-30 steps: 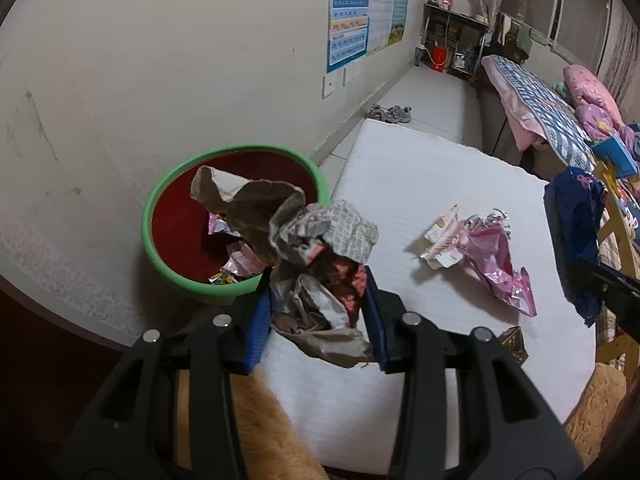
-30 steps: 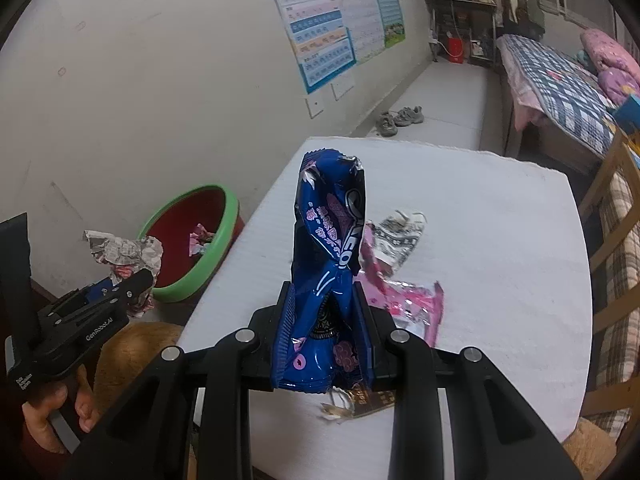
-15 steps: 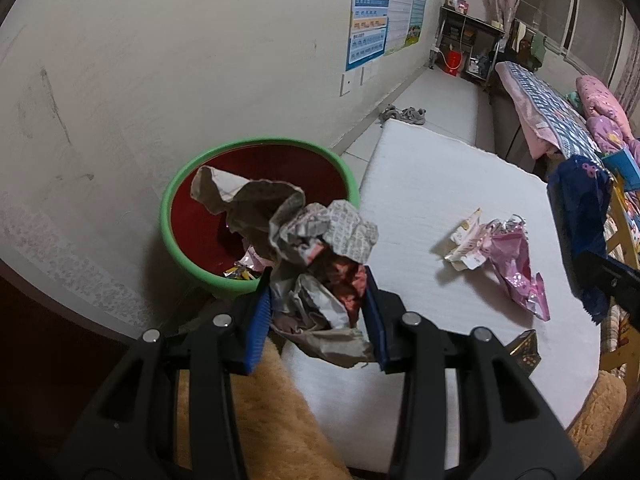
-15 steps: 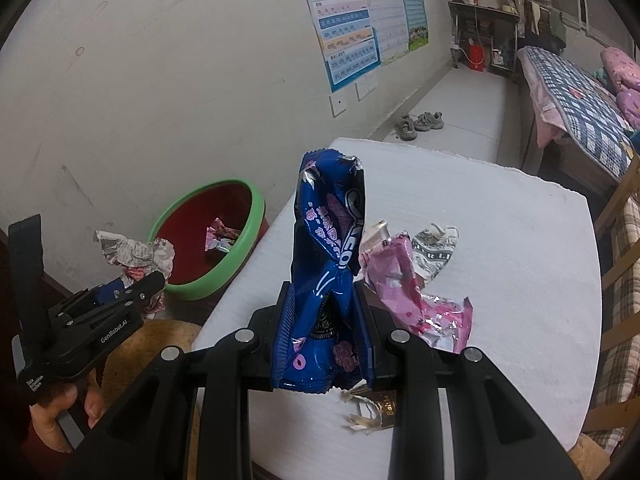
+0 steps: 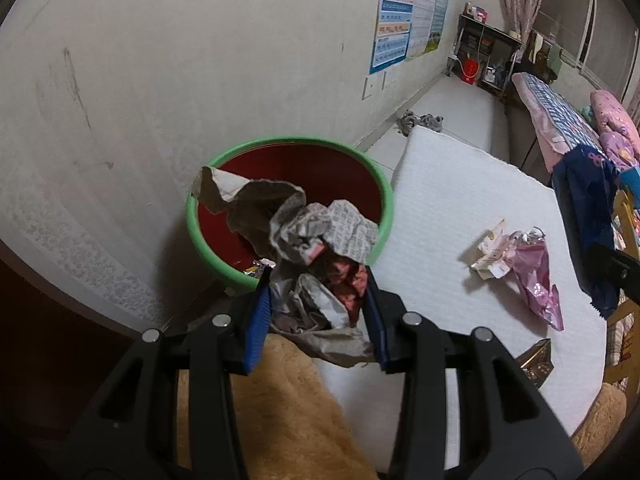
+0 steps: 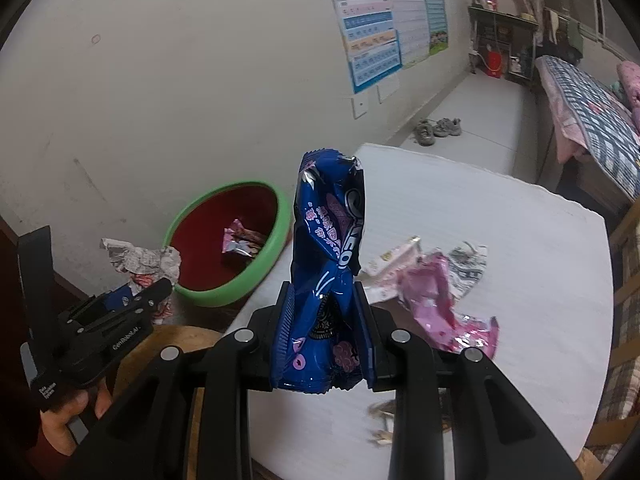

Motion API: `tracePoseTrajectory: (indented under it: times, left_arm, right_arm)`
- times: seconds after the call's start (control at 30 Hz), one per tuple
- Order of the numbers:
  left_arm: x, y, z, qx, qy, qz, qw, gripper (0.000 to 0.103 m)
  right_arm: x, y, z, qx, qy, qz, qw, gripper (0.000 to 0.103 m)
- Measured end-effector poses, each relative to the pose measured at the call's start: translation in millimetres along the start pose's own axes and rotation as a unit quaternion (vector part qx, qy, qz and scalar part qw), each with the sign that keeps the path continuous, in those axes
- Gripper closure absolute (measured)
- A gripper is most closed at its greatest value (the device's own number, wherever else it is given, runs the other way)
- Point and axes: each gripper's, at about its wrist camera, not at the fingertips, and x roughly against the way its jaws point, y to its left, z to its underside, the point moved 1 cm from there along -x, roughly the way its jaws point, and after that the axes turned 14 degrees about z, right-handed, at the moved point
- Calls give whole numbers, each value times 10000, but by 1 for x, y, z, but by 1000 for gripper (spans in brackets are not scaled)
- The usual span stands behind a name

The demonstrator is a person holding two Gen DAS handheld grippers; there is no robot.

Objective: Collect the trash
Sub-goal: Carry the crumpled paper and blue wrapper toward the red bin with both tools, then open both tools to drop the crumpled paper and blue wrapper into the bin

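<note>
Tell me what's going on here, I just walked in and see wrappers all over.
A person is clearing trash with a handheld gripper in each hand. The left gripper is shut on a crumpled newspaper wad, held near the green-rimmed red basin, which already holds some wrappers. The right gripper is shut on a blue Oreo wrapper, held above the white table. A pink wrapper and a few other scraps lie on the table.

White "OREO" lettering runs up the blue wrapper [image 6: 326, 280], partly creased. The left gripper [image 6: 160, 286] body carries small white print reading roughly "GenRobot.AI". Print on the wall posters [image 6: 384, 20] and crumpled newspaper [image 5: 336, 228] is illegible.
</note>
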Motion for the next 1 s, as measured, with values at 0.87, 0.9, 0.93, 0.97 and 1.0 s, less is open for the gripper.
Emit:
tracePoseTrajectory:
  times: [0.87,0.9,0.93,0.97,1.0]
  left_arm:
    - [0,64,-21,267,-158,-227,9993,63]
    - [-1,67,-22,262,-163,-237,9992,62]
    - [-2,68,-23,253,-165,-250,9992,62]
    - [-3,69,-23,245,-163,-261,9992,62]
    - [-4,71,-24,241,-160,-269,9992,62]
  right_arm:
    - [-34,76,-10,491,280,-361,9977,74]
    - [-36,78,-11,482,296,-392,9976,74]
    - [-37,80,-12,479,309,-417,9975,74]
    - [-39,82,-13,490,320,-436,9973,74]
    - [-41,85,-14,510,323,-443,9972,74]
